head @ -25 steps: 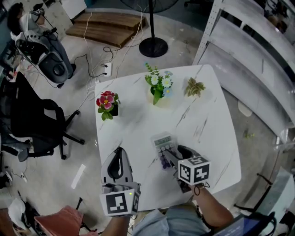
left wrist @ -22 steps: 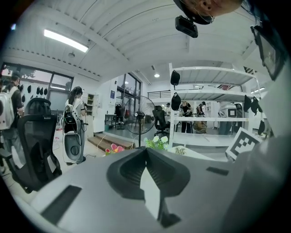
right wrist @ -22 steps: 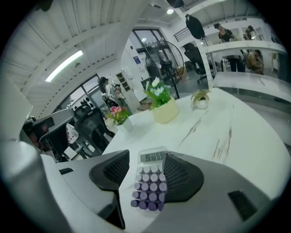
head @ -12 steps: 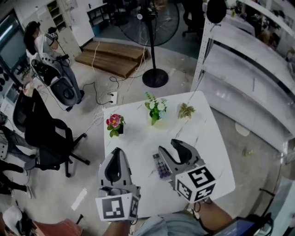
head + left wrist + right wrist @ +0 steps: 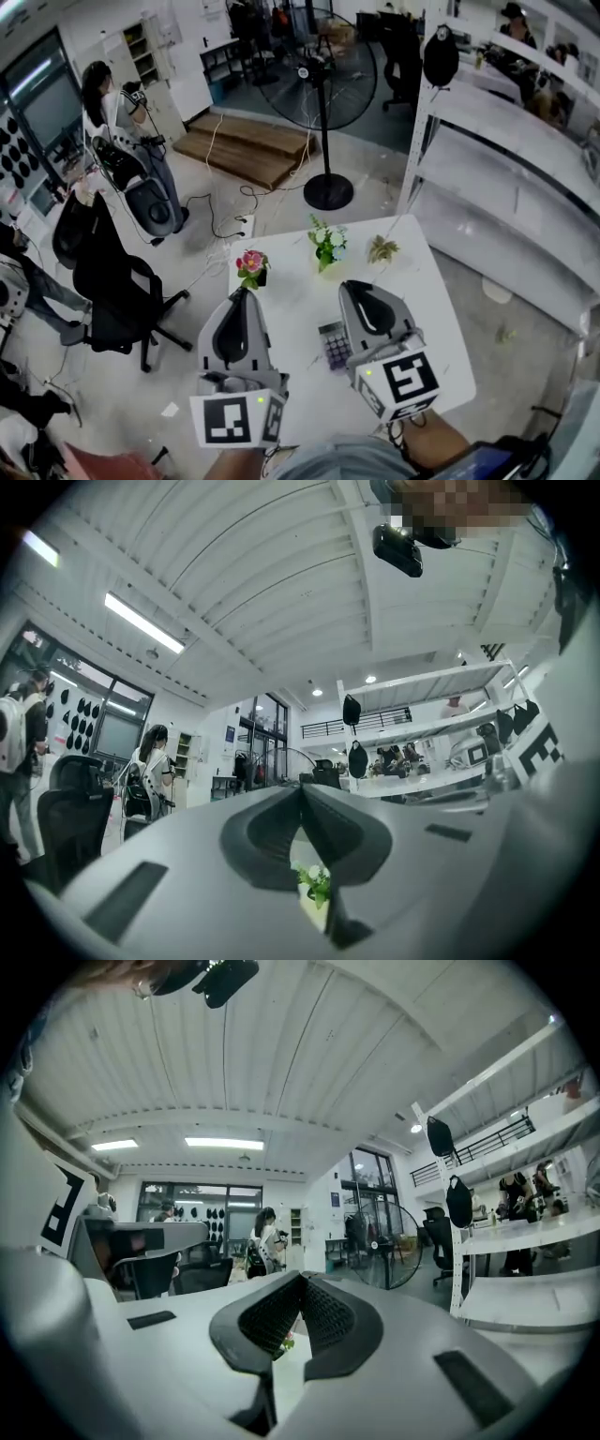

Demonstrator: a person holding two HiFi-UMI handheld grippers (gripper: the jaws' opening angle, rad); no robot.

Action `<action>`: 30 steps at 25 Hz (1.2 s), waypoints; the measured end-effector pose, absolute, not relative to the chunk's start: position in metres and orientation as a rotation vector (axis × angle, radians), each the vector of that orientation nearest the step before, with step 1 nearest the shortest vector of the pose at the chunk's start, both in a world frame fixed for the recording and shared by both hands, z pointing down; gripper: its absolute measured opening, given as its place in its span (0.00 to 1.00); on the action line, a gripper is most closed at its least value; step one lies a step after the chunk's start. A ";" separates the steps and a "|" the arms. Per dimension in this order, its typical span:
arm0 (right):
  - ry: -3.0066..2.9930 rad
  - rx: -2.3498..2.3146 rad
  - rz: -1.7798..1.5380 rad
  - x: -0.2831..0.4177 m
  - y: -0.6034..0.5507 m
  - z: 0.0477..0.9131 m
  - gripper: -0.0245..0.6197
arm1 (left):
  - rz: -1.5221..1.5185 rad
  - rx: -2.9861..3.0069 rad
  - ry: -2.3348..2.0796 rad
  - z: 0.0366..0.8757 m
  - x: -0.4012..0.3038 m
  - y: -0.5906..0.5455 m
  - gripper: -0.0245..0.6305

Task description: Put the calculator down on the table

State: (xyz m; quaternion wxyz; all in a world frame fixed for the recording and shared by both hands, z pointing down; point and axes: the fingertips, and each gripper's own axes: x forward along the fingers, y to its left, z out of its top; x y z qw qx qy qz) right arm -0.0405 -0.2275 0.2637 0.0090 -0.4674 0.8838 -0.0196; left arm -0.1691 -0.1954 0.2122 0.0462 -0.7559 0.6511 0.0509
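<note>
The calculator (image 5: 332, 345) lies flat on the white table (image 5: 427, 309), its near end hidden behind my right gripper. My right gripper (image 5: 353, 285) is held high above the table, pointing level, with its jaws shut and nothing between them; in the right gripper view the right gripper (image 5: 302, 1277) has both tips meeting. The left gripper (image 5: 241, 292) is also raised over the table's left side, shut and empty. In the left gripper view the left gripper (image 5: 302, 787) has its jaws touching at the tip, with flowers (image 5: 314, 883) showing below.
A pink potted flower (image 5: 251, 265), a white-and-blue bouquet (image 5: 328, 242) and a small dry plant (image 5: 381, 249) stand along the table's far edge. A standing fan (image 5: 328, 70) is behind, white shelving (image 5: 506, 159) to the right, an office chair (image 5: 112, 281) and a person (image 5: 112, 103) to the left.
Both grippers have risen well above the table. The right gripper's jaws went from wide open beside the calculator to shut. The calculator stays lying on the table.
</note>
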 end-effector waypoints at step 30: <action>2.741 -1.432 0.096 -0.047 -0.222 0.241 0.06 | 0.195 -2.287 1.943 0.197 -0.165 -0.195 0.05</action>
